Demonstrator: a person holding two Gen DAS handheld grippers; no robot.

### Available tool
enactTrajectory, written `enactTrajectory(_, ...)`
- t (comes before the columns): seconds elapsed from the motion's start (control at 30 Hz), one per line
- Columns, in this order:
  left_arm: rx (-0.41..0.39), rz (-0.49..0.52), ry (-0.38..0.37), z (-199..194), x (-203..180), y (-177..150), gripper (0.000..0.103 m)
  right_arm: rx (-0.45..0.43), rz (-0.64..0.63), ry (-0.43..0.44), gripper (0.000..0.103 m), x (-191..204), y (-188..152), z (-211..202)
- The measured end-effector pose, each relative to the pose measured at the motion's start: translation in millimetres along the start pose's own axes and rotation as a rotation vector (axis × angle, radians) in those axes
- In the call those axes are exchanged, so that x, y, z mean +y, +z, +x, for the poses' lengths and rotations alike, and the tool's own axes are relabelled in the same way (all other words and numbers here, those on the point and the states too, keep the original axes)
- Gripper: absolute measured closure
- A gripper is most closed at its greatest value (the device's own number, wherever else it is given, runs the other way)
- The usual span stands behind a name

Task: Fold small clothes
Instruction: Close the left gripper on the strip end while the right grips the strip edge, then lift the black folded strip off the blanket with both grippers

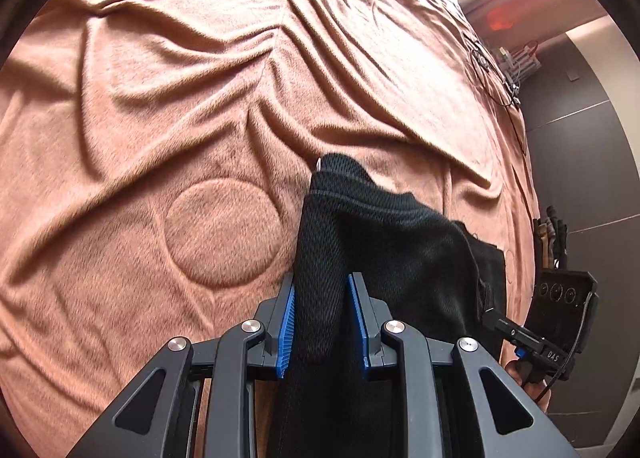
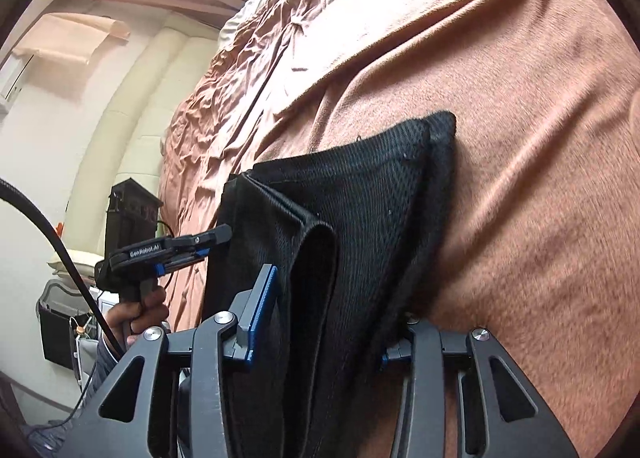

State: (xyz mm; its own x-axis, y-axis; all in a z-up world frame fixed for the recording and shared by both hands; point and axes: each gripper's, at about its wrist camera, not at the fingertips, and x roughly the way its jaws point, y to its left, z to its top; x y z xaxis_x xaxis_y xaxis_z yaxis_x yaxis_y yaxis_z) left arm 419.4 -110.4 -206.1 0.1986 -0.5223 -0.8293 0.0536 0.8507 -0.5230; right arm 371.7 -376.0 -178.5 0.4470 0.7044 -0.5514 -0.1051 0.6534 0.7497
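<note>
Black mesh garment (image 1: 384,242) hangs above brown bedspread (image 1: 160,117), stretched between my two tongs. Left tongs (image 1: 322,322) pinch bunched edge between blue pads (image 1: 287,330). Right tongs (image 2: 320,322) clamp stacked folded layers; far pad hidden behind cloth. Fabric reads light, soft, floppy, no stiffness; open weave looks grippy, not slippery, not fragile. Layers likely to slide apart if grip loosens. Best hold, I judge: hemmed edges and corners, pinching all layers together.
</note>
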Motion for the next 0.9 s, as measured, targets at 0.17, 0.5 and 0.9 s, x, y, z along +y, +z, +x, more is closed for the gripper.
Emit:
enactTrajectory(0.17, -0.007, 0.003, -0.011, 5, 1, 10, 0.078, 0.001, -0.005, -0.008, 0.071, 2, 5, 3)
enactTrajectory(0.5, -0.051, 0.000, -0.021, 3, -2, 12, 0.098, 0.015, -0.071, -0.102, 0.095, 17, 13, 9)
enactTrajectory(0.9, -0.141, 0.012, -0.077, -46, -11, -2, 0.099, -0.039, -0.175, -0.125, 0.096, 61, -5, -14)
